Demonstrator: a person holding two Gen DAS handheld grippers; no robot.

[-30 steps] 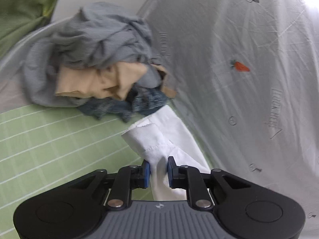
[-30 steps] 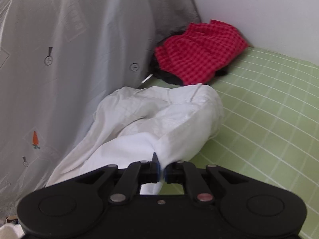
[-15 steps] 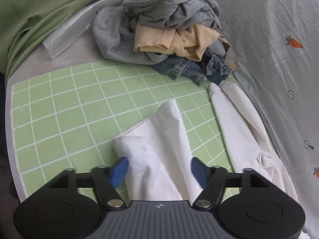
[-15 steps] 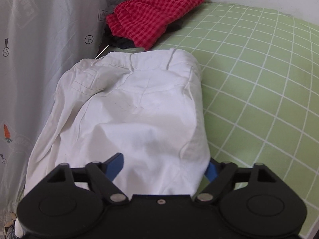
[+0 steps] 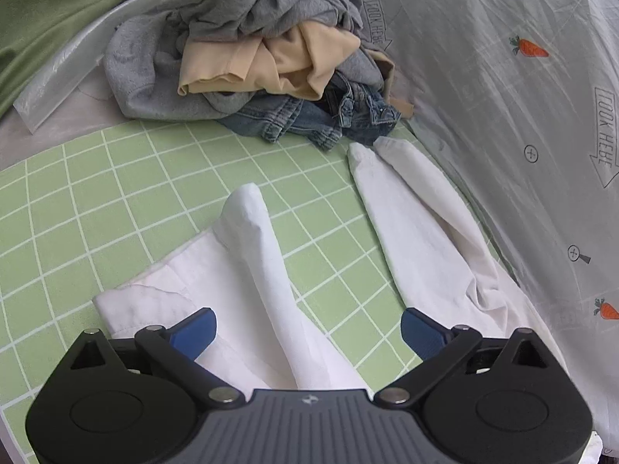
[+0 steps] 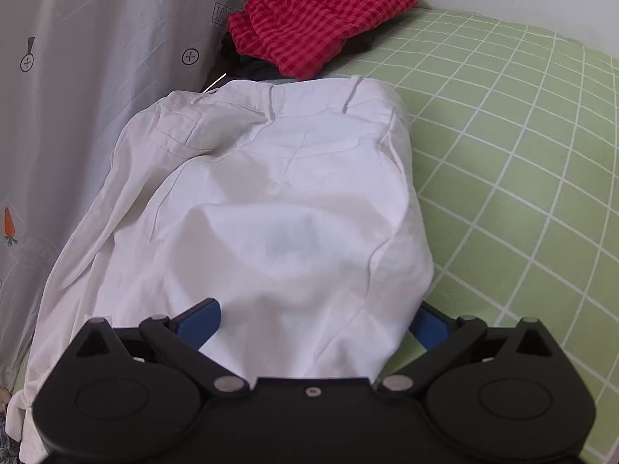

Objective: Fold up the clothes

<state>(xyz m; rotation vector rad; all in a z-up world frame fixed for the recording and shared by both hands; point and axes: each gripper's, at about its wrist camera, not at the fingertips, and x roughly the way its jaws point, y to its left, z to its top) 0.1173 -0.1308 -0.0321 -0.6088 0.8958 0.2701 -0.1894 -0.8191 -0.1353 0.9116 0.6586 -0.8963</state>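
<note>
2 white trouser legs lie splayed on my green grid mat, soft, creased cotton; the nearer leg runs back between the fingers of my left gripper, which is spread wide and grasps nothing. From the right wrist I see what the left view hides: the waistband end of the same white trousers, with belt loops and a pocket seam, bunched into a rounded hump. My right gripper is also released, its blue pads on either side of the cloth.

Along one side the trousers press against a grey sheet printed with carrots. Bare mat lies open on the opposite side in both views. Beyond the leg cuffs sits a heap of grey, tan and denim clothes; past the waistband, a red checked garment.
</note>
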